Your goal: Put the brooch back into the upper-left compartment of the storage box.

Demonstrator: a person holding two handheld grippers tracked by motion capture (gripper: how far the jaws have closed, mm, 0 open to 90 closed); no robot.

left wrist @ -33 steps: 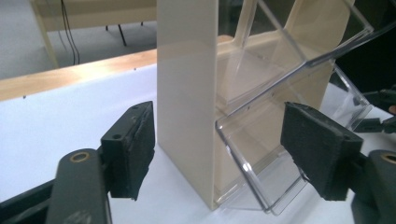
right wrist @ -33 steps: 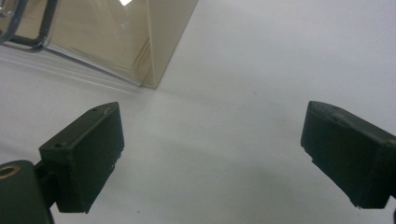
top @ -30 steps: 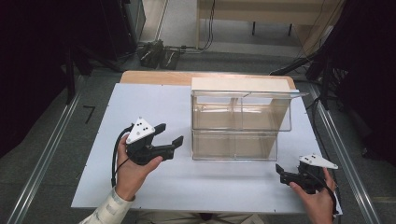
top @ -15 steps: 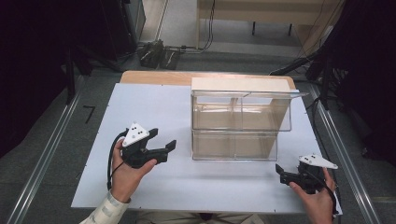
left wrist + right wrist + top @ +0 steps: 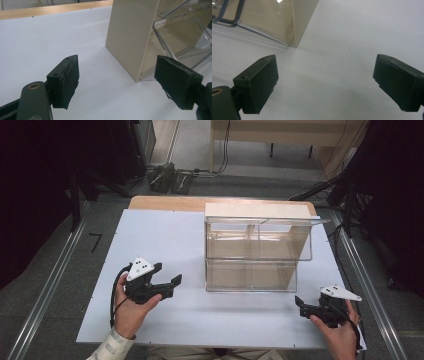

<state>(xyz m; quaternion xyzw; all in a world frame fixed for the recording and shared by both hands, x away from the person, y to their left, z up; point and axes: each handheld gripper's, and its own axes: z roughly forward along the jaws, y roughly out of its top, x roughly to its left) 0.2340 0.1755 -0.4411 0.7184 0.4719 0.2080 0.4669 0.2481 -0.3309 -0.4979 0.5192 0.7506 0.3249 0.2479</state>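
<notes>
A clear plastic box (image 5: 252, 252) with beige side walls and a raised lid stands at the middle right of the white tabletop (image 5: 165, 240). Left of it, a hand holds my left gripper (image 5: 169, 273) above the table, open and with nothing between the jaws. In the left gripper view its jaws (image 5: 120, 75) stand wide apart and face the box's beige side wall (image 5: 130, 37). My right gripper (image 5: 306, 304) is held near the front right edge, open and holding nothing. In the right gripper view its jaws (image 5: 327, 77) frame bare table below the box's corner (image 5: 294, 30).
A wooden strip (image 5: 165, 203) runs along the table's far edge. Metal rails (image 5: 50, 285) flank the table on the floor. Cables and gear (image 5: 167, 175) lie on the floor behind. Bare tabletop lies between the two grippers.
My left gripper has drifted a little to the left and toward the person's side. The right gripper and the box have stayed put.
</notes>
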